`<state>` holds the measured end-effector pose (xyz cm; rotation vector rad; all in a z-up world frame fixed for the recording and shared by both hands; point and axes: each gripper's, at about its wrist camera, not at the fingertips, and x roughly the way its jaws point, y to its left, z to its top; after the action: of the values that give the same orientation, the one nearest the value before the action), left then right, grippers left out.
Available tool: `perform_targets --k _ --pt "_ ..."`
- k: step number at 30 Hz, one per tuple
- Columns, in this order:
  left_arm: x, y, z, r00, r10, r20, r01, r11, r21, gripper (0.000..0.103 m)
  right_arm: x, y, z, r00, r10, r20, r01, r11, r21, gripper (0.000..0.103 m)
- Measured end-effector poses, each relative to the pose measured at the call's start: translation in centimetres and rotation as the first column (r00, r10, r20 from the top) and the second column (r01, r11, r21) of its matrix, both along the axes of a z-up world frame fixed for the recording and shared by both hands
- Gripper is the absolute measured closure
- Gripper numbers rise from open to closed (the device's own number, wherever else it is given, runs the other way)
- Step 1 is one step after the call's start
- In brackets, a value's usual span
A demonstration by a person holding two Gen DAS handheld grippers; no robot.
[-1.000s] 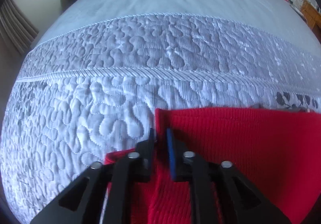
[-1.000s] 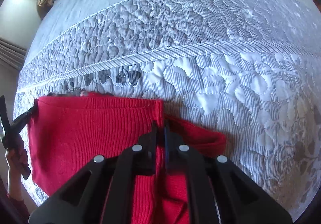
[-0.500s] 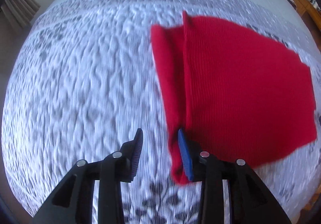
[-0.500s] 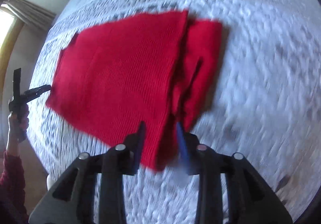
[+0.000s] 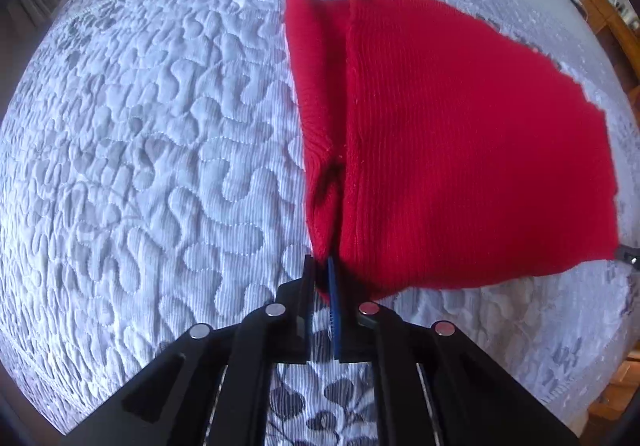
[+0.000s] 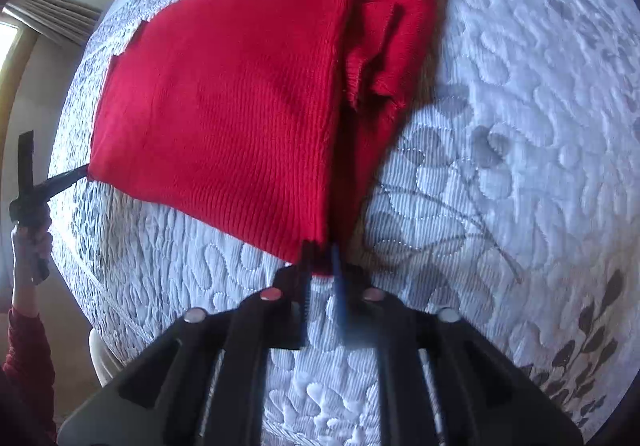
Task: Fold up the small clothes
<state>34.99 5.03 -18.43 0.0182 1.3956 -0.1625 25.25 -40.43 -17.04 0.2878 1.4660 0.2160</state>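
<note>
sweater: red knit sweater lies folded on the quilted bed cover, a sleeve tucked along each side, and its near edge is lifted off the cover at both corners.

left gripper: the left gripper is clenched on the near left corner. Its jaws have just been closing, and the knit sits pinched between them.

right gripper: the right gripper has the near right corner between its jaws, and they look pressed onto the cloth, though that part of the frame is a bit blurry.

risk 1: honestly the left pinch catches only the tip of the corner, so a quick pull could slip the knit right out.

risk 2: the loose sleeve on the right is already bunched up, and carrying the edge over probably drags it out of the fold.

risk 3: uneven lift between the two corners likely leaves a crooked crease.

pose: both grippers point steeply down at the bed. In the right view a person's hand in a red sleeve holds the left tool.
</note>
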Motion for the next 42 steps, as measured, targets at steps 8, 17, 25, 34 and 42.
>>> perform_targets --k 8,17,25,34,42 --pt "-0.5 3.3 1.4 0.994 0.104 -0.033 -0.108 0.982 -0.157 0.04 -0.4 -2.0 0.4 0.997 -0.07 0.011 0.069 0.995 0.07 0.041" --pt "1.4 -1.7 -2.6 0.995 0.046 -0.088 -0.063 0.977 -0.201 0.049 1.9 -0.6 -2.9 0.997 -0.077 -0.017 0.079 0.985 0.153 0.053" --pt "1.5 -1.5 -1.8 0.994 0.062 -0.091 -0.081 0.971 -0.225 0.085 2.5 -0.2 -2.7 0.994 -0.102 -0.047 0.107 0.986 0.13 0.092" --pt "-3.3 -1.1 2.1 0.999 0.028 -0.046 -0.038 0.972 -0.234 0.086 -1.3 -1.6 0.7 0.995 -0.099 -0.029 0.102 0.983 0.152 0.094" --pt "-11.1 -1.6 3.3 0.998 -0.011 -0.066 -0.004 0.973 -0.229 0.086 -8.8 -1.2 2.7 0.998 -0.034 -0.043 0.038 0.993 0.111 0.094"
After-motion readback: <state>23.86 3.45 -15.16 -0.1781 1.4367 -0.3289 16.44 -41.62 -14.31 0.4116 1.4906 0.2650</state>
